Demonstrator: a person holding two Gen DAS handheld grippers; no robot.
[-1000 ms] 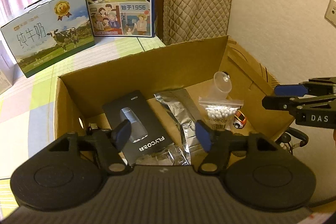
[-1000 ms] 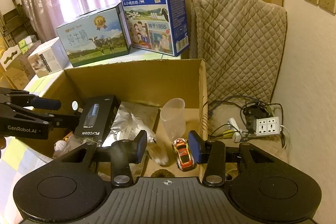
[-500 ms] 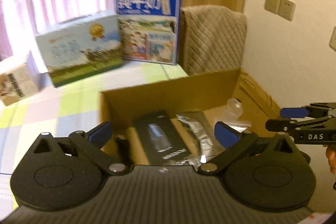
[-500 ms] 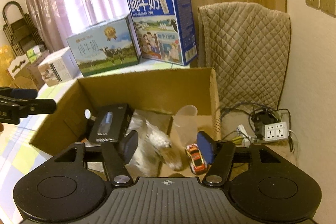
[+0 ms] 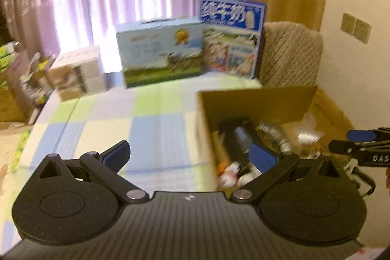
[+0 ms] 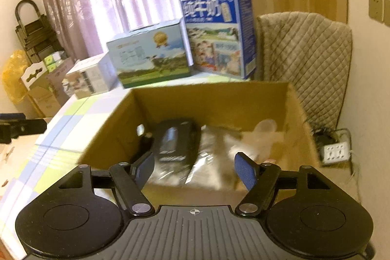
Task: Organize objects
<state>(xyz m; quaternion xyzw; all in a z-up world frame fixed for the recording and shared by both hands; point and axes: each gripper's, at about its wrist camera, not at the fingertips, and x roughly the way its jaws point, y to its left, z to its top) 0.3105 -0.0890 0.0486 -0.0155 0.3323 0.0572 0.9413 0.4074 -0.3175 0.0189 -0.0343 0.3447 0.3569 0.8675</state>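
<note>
An open cardboard box (image 6: pixel 219 99) (image 5: pixel 256 99) holds a black product box (image 6: pixel 174 143) (image 5: pixel 237 140), a silver foil bag (image 6: pixel 209 155), a clear plastic cup (image 6: pixel 265 128) and other small items, all blurred. My left gripper (image 5: pixel 190 154) is open and empty, held over the checkered table (image 5: pixel 121 123) just left of the box. My right gripper (image 6: pixel 195 168) is open and empty above the box's near edge. The right gripper's fingers (image 5: pixel 360 137) show at the right edge of the left wrist view.
Two milk cartons, one light blue (image 6: pixel 148 57) (image 5: pixel 160 52) and one dark blue (image 6: pixel 219 33) (image 5: pixel 231 35), stand at the table's back beside a small white box (image 6: pixel 90 79) (image 5: pixel 78 72). A quilted cover (image 6: pixel 304 57) is behind the box. A power strip (image 6: pixel 337 152) lies on the right.
Both grippers rose and pulled back from the box while opening wider. The left one swung left, over the table beside the box.
</note>
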